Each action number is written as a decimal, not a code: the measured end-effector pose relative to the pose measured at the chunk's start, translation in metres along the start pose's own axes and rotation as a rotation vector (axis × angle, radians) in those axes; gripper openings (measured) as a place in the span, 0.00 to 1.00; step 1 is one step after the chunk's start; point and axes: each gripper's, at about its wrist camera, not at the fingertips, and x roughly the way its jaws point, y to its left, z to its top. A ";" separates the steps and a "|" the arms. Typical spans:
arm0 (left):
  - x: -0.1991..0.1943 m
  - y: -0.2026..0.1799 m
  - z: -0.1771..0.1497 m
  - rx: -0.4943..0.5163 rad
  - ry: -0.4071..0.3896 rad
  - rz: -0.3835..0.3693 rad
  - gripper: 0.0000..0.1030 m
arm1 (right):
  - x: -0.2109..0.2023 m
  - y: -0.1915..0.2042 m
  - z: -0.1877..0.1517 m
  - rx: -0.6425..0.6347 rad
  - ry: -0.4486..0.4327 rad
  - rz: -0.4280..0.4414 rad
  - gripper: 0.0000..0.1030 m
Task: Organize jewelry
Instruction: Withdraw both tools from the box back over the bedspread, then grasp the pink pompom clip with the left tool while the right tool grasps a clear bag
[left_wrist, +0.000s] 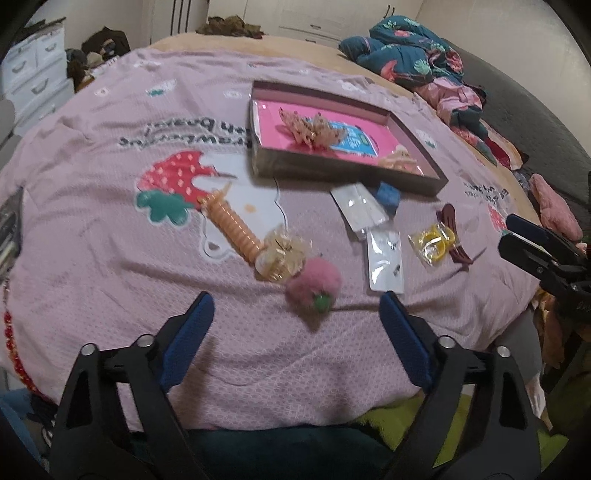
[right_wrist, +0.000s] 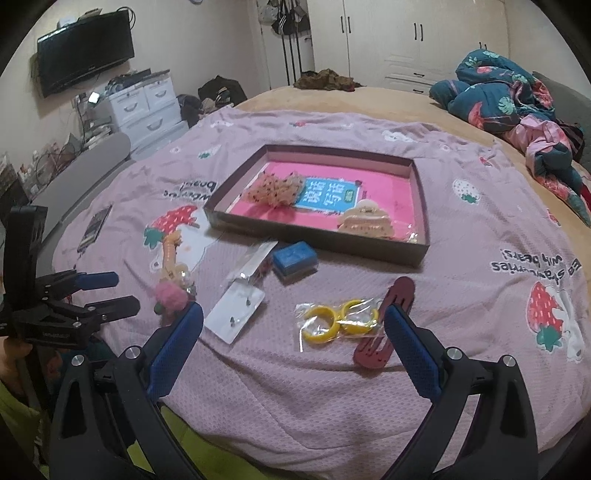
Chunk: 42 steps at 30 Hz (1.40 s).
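Both grippers wide apart, nothing btwn them: left gripper (left_wrist: 297, 306) over pink pom-pom (left_wrist: 312, 286), right gripper (right_wrist: 293, 317) over bagged yellow rings (right_wrist: 338, 320). Orange hair clip (left_wrist: 231, 225) lies flat on the pink blanket (left_wrist: 110, 229), long axis diagonal, tip pointing to the strawberry print. Box tray (right_wrist: 317, 236) sits just beyond.

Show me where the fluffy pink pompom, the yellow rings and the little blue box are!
pink pompom (left_wrist: 314, 286): left wrist view, on the middle of its fluffy ball.
yellow rings (right_wrist: 320, 325): right wrist view, on the band of the left ring inside the clear bag.
blue box (right_wrist: 294, 256): right wrist view, on its top face.
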 end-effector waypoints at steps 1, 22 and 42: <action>0.004 -0.001 -0.002 -0.002 0.011 -0.014 0.71 | 0.004 0.001 -0.001 0.000 0.011 0.007 0.95; 0.045 0.003 0.007 -0.044 0.069 -0.094 0.21 | 0.084 0.030 -0.008 0.011 0.195 0.105 0.67; 0.014 0.007 0.006 -0.020 0.010 -0.084 0.21 | 0.098 0.037 0.000 0.022 0.197 0.136 0.18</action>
